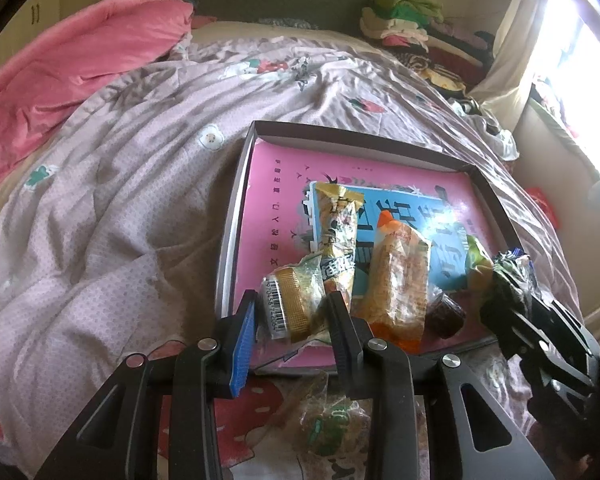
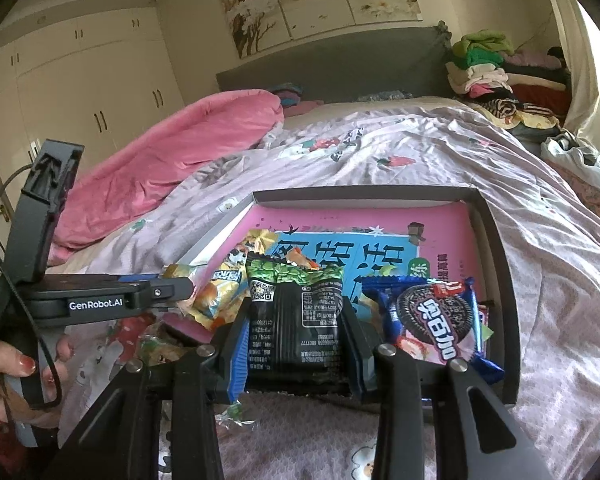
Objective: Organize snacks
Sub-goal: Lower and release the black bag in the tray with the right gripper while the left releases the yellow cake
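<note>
A shallow box tray [image 1: 360, 133] with a pink and blue printed floor lies on the bed quilt. My left gripper [image 1: 292, 299] is shut on a gold-wrapped snack with a barcode [image 1: 290, 304], over the tray's near left corner. In the right wrist view my right gripper [image 2: 296, 312] is shut on a black and green snack packet [image 2: 296, 320] above the tray's near edge [image 2: 496, 280]. Lying in the tray are a long gold packet [image 1: 340, 224], an orange packet [image 1: 400, 280], a dark brown snack [image 1: 446, 314] and a blue cookie packet [image 2: 436, 320].
A clear-wrapped snack [image 1: 332, 420] lies on the quilt just in front of the tray. A pink duvet [image 1: 72, 64] is bunched at the far left. Folded clothes [image 2: 496, 68] and a white plastic bag [image 2: 584, 160] sit at the far right. A hand [image 2: 4, 372] holds the left gripper's handle.
</note>
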Tool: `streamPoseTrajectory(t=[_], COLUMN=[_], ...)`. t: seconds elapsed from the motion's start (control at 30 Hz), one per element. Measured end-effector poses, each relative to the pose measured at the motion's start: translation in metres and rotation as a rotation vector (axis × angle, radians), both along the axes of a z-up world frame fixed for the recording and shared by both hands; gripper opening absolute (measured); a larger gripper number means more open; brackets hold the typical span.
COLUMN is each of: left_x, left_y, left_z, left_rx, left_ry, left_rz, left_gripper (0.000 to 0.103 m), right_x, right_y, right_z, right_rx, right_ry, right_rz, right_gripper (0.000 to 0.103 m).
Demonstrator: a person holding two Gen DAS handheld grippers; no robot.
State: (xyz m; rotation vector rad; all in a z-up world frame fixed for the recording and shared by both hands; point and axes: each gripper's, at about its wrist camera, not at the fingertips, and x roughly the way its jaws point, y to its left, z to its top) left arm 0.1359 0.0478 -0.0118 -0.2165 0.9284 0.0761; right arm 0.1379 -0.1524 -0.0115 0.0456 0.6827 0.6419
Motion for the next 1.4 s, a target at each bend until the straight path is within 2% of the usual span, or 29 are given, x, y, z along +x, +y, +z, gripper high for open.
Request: streamPoseTrajectory(t=[0.57,1.03,1.4], left_x=[0.003,0.003,0.001], left_y=[-0.002,-0.003,-0.002], left_z=[-0.004,-0.005,-0.004], left_rx=[-0.006,-0.011,-0.018], left_ry=[0.011,0.015,0.014], left_rz=[-0.007,-0.007,-0.006], left_gripper=[0.035,0.035,0.037], right_x=[0.013,0.013,0.005], right_y=[0.002,-0.001,-0.001], right_z=[-0.009,-0.011,-0.004], right_rx=[-0.059,-0.061,-0.039], right_ry=[-0.007,-0.014,-0.024], right_rz=[-0.067,-0.076,-0.05], right_gripper=[0.04,0.04,0.049])
